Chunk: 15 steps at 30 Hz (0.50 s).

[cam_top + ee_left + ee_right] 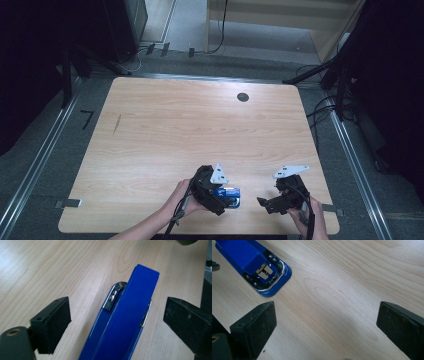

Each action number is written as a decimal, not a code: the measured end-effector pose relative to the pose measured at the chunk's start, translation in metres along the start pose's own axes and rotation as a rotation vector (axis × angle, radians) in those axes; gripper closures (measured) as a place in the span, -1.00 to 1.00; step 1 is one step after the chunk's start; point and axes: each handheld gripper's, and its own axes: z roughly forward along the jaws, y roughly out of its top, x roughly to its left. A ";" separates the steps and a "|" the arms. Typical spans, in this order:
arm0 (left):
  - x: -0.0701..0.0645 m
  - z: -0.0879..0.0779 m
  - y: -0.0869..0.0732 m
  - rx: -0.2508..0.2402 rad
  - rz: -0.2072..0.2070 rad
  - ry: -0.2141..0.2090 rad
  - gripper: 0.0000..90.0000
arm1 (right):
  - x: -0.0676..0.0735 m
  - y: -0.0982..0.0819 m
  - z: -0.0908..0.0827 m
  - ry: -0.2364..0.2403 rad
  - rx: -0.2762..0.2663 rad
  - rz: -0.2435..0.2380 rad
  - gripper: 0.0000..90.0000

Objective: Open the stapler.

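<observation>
Two hand-held grippers sit low on your worktop [150, 130]: your left hand-held gripper [117, 315] straddles the blue stapler [125, 322], jaws released and not yet touching, likely lined up for a squeeze. Your right hand-held gripper [325, 322] gapes empty, the stapler at its eleven o'clock.

A light wooden bench [165, 130] with rounded corners is standing on a grey floor [55, 150]. A round dark grommet [243, 97] is sitting near its far edge. A blue stapler [231, 196] is lying flat on the bench near its front edge.
</observation>
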 end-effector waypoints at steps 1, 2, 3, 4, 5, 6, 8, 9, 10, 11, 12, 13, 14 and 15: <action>-0.001 0.002 0.001 -0.001 0.005 -0.002 -0.65 | -0.001 0.000 0.002 0.006 0.002 0.001 -0.93; -0.001 0.003 0.002 -0.003 0.014 -0.010 -0.66 | 0.000 0.000 0.004 0.009 0.001 0.013 -0.92; -0.002 0.005 0.004 -0.008 0.021 -0.010 -0.62 | 0.001 -0.001 0.005 0.008 0.006 0.012 -0.92; -0.002 0.005 0.004 -0.008 0.021 -0.010 -0.61 | 0.002 0.000 0.006 0.008 0.004 0.009 -0.92; -0.004 0.009 0.006 -0.007 0.036 -0.025 -0.53 | 0.004 0.000 0.007 0.003 0.003 0.009 -0.91; -0.006 0.011 0.008 -0.003 0.042 -0.029 -0.45 | 0.004 -0.001 0.007 0.005 0.001 0.005 -0.91; -0.008 0.015 0.010 -0.003 0.056 -0.035 -0.40 | 0.006 -0.002 0.006 0.004 0.000 0.005 -0.91; -0.010 0.016 0.011 -0.001 0.065 -0.038 -0.31 | 0.007 -0.003 0.005 0.004 -0.002 0.015 -0.91; -0.011 0.018 0.011 0.000 0.071 -0.039 -0.27 | 0.006 -0.004 0.004 0.006 -0.001 0.015 -0.90; -0.012 0.019 0.012 -0.001 0.076 -0.040 -0.24 | 0.005 -0.006 0.004 0.009 -0.006 0.027 -0.90; -0.013 0.020 0.012 0.005 0.084 -0.037 -0.16 | 0.004 -0.007 0.004 0.011 -0.010 0.032 -0.90; -0.014 0.021 0.013 0.002 0.086 -0.037 -0.12 | 0.003 -0.009 0.003 0.010 -0.009 0.039 -0.90; -0.014 0.021 0.013 0.004 0.096 -0.041 -0.09 | 0.002 -0.011 0.002 0.010 -0.010 0.043 -0.90; -0.014 0.022 0.013 0.001 0.103 -0.037 -0.05 | 0.001 -0.012 0.001 0.008 -0.009 0.050 -0.89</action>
